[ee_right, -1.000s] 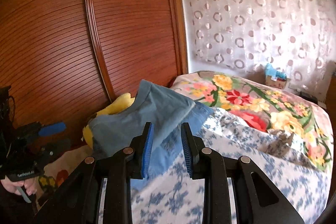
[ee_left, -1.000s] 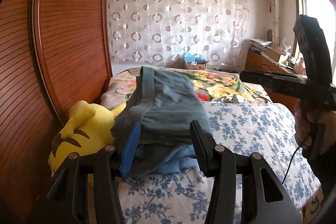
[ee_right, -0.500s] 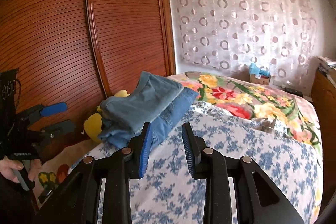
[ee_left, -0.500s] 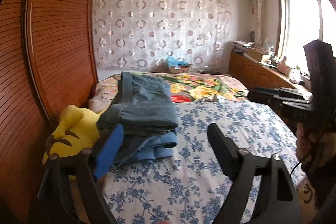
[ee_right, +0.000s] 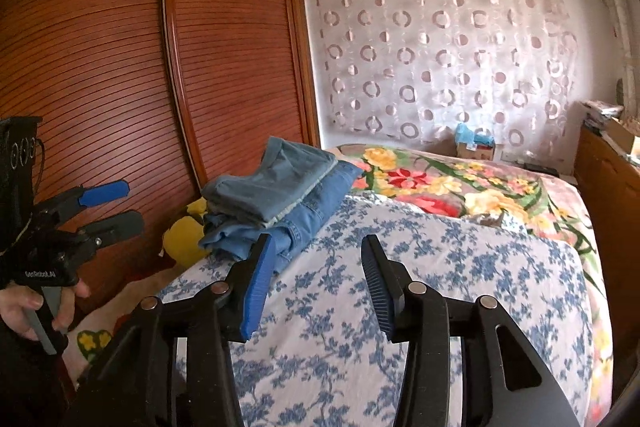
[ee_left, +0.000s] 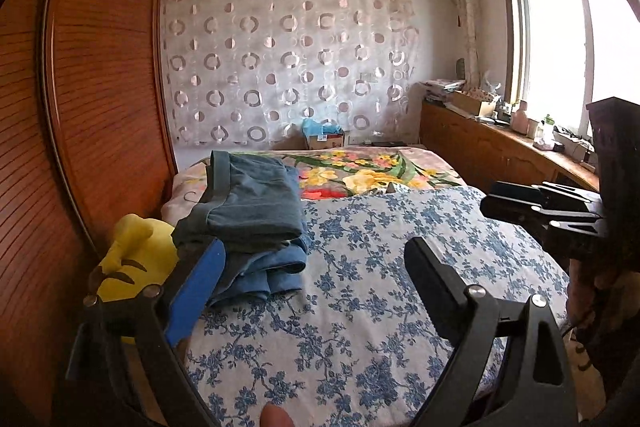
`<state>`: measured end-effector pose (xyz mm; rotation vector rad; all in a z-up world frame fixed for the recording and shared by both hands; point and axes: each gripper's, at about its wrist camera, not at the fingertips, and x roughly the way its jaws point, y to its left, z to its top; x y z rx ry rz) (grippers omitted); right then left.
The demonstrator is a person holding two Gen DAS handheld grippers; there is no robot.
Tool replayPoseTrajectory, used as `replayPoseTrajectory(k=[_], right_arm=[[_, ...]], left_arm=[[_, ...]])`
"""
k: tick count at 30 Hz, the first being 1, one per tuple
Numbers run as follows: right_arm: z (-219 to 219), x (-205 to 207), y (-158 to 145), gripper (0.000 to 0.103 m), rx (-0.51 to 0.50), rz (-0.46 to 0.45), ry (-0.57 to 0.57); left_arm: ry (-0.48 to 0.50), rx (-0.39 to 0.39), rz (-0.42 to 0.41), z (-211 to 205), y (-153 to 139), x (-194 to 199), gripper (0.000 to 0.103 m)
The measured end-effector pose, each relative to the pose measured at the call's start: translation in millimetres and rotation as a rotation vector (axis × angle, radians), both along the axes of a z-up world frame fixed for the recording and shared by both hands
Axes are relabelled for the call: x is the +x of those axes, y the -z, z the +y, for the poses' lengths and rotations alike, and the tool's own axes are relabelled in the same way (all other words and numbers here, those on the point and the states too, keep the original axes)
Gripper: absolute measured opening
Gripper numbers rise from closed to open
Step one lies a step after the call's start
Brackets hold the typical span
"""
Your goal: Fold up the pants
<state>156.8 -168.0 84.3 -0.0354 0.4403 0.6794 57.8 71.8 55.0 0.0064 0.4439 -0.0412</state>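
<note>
Left wrist view: the left gripper [ee_left: 316, 283] is being held spread wide above the blue-flowered bedspread [ee_left: 360, 307], its jaws having just been opening, with nothing between them. The folded pants [ee_left: 248, 203] are lying stacked on the bed's left edge, beside a yellow plush toy [ee_left: 136, 259] and the wooden wardrobe [ee_left: 100, 87]. Right wrist view: the right gripper [ee_right: 316, 283] is being held partly spread and empty, its jaws likewise having just been opening, clear of the pants [ee_right: 276, 191].
</note>
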Motion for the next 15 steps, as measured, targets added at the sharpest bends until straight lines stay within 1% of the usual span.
replayPoseTrajectory(k=[4,8,15], right_arm=[[-12,-12,0,0.047,0.010,-0.001,0.035],[-18,-24,1,0.048,0.015,0.001,0.072],[-31,-51,7,0.051,0.021,-0.003,0.135]], left_arm=[[0.022,-0.010,0.002,-8,-2,-6,0.091],[0.039,-0.012,-0.014,-19,-3,-14,0.092],[0.069,-0.011,0.005,-48,7,-14,0.092]])
